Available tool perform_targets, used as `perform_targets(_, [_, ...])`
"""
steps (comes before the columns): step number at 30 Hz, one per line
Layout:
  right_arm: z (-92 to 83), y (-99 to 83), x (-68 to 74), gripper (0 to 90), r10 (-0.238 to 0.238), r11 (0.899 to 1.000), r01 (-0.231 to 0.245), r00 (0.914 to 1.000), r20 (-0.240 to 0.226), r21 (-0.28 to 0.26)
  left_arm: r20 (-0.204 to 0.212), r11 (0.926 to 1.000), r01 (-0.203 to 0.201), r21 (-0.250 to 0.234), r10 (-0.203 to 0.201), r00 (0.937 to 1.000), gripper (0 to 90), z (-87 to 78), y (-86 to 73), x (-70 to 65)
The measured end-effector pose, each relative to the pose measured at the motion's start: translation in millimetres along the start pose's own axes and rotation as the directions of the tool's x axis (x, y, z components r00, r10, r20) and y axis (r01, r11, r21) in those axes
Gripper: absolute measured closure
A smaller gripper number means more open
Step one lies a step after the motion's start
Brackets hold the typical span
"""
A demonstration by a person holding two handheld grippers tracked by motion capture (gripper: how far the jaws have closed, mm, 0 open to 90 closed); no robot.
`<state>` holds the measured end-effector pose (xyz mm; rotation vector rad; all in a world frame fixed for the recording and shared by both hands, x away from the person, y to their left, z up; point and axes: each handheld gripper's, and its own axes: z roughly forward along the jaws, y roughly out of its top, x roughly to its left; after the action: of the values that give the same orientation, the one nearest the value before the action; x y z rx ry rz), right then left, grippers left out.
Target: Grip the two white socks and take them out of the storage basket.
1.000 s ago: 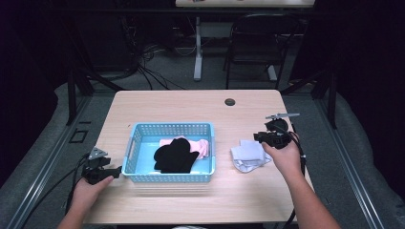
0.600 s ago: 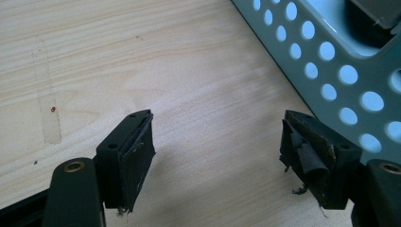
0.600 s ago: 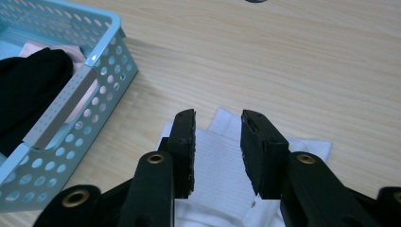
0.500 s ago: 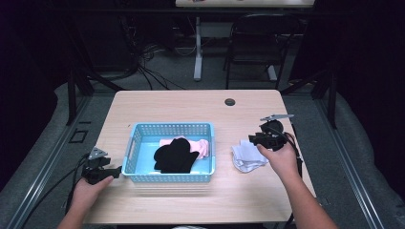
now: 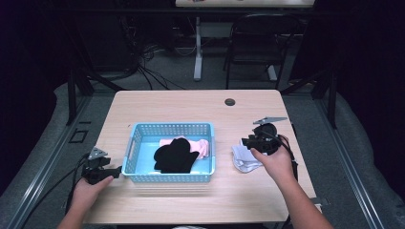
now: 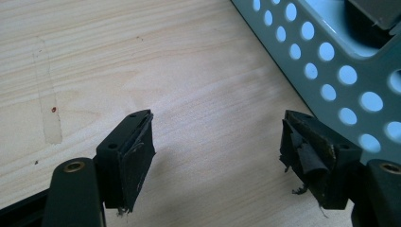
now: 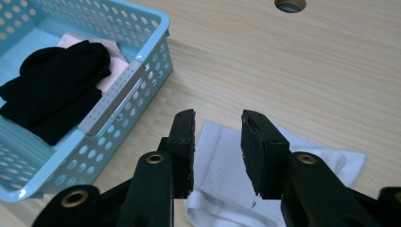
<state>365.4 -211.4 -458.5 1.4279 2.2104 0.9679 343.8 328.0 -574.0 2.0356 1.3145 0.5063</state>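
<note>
Right gripper (image 7: 217, 146) poised over white sock (image 7: 283, 189) on table (image 5: 191, 105), jaws parted, having just been opening, nothing clamped between them. Sock lying flat just right of blue basket (image 5: 138, 143), holding black sock (image 5: 174, 156) and pink cloth (image 5: 200, 145). Left gripper (image 6: 217, 156) released, empty, beside basket's left wall.

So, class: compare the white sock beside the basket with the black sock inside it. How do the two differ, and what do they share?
Colour: the white sock is pale, the black sock dark.
Place: the white sock lies on the bare table; the black sock sits in the blue basket.
What is under them: the black sock rests partly on a pink cloth; the white sock has only wood under it.
Shared: both are soft, lie loose, and are gripped by nothing.
</note>
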Motion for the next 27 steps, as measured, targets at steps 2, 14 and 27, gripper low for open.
perform_targets(2, [-1.2,-1.3,2.4,65.5,-0.008,1.0,0.008,1.0,0.003,0.001,0.0,1.0,0.001,-0.001,-0.001,1.0,26.4,-0.1,0.0,0.1])
perform_targets(14, [2.5,-18.6,3.9,65.0,-0.003,1.0,0.003,1.0,0.0,0.019,-0.001,1.0,0.001,-0.001,-0.001,1.0,26.4,-0.1,0.0,0.0])
perform_targets(27, [10.3,-44.7,13.4,63.4,-0.024,1.0,0.024,0.9997,0.0,-0.015,-0.002,1.0,-0.001,0.004,0.001,1.0,26.4,0.1,-0.1,-0.2])
